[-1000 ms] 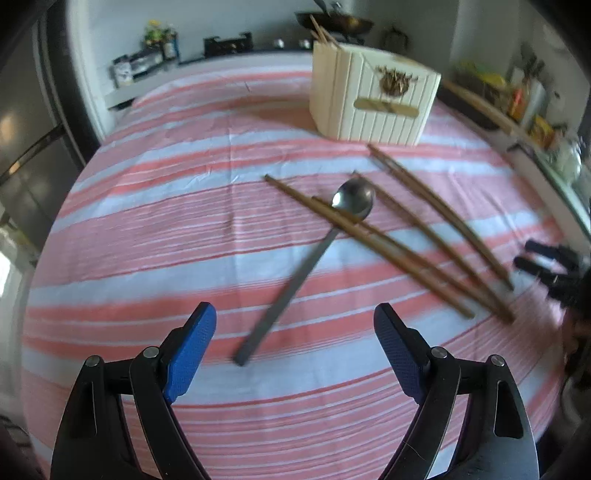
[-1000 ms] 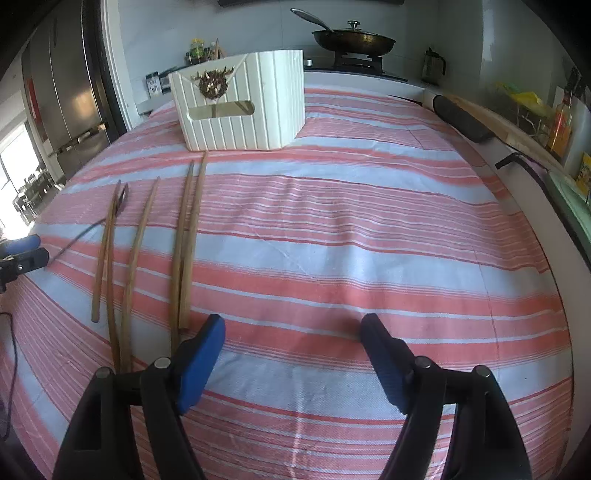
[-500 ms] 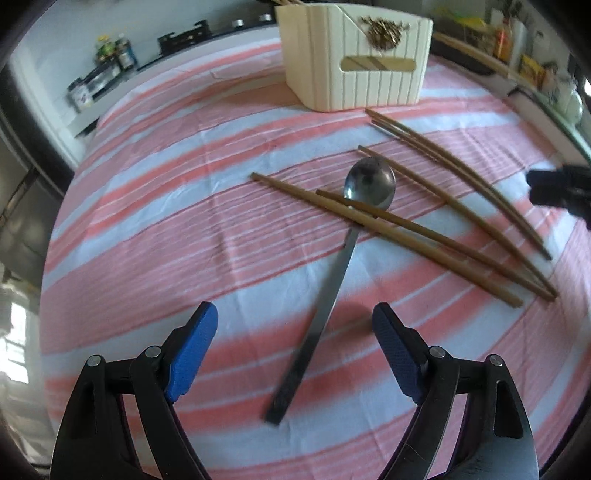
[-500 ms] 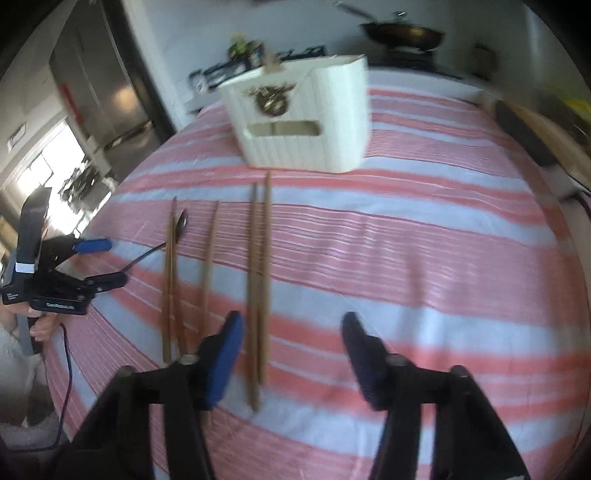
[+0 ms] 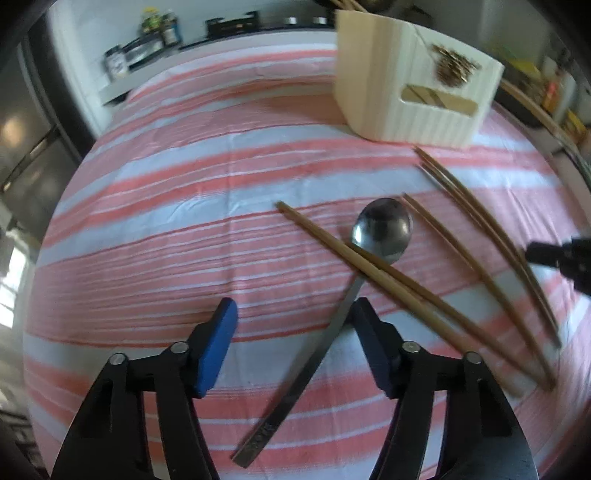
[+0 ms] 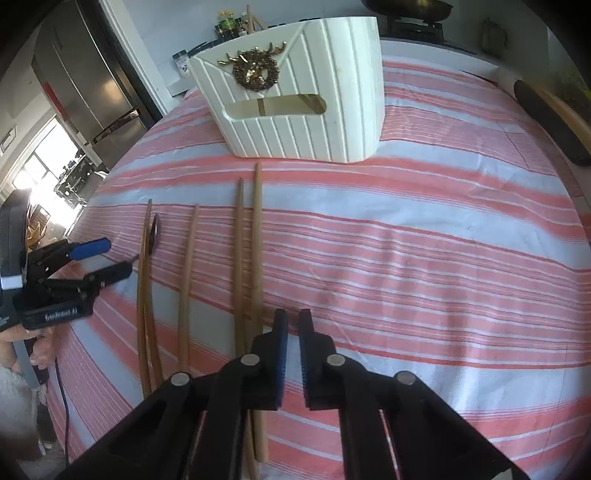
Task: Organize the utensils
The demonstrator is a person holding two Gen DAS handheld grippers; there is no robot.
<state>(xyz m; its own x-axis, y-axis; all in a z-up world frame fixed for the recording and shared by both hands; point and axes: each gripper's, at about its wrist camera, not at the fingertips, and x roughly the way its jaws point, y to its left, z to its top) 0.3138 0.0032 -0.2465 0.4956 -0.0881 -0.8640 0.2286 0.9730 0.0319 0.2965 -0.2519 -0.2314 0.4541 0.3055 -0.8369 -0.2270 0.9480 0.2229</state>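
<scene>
A steel spoon (image 5: 382, 229) lies on the striped cloth with two wooden chopsticks (image 5: 373, 273) crossing its neck. My left gripper (image 5: 293, 317) straddles the spoon's handle. Its jaws are closing; the handle runs close to the right pad, and the left pad (image 5: 218, 339) stands clear of it. Three more chopsticks (image 5: 476, 229) lie to the right. In the right wrist view my right gripper (image 6: 293, 321) is shut with nothing between its pads, just right of a chopstick pair (image 6: 255, 240). The white ribbed holder (image 6: 303, 122) stands behind, chopsticks poking out.
My left gripper (image 6: 110, 258) and a person's hand (image 6: 40, 347) show at the left edge of the right wrist view. A fridge (image 6: 85, 74) stands far left, spice jars (image 5: 155, 26) on a ledge behind, a dark board (image 6: 546, 122) along the table's right edge.
My left gripper came in low over the spoon handle and its jaws narrowed. My right gripper slid left to the chopstick pair and went from wide open to shut.
</scene>
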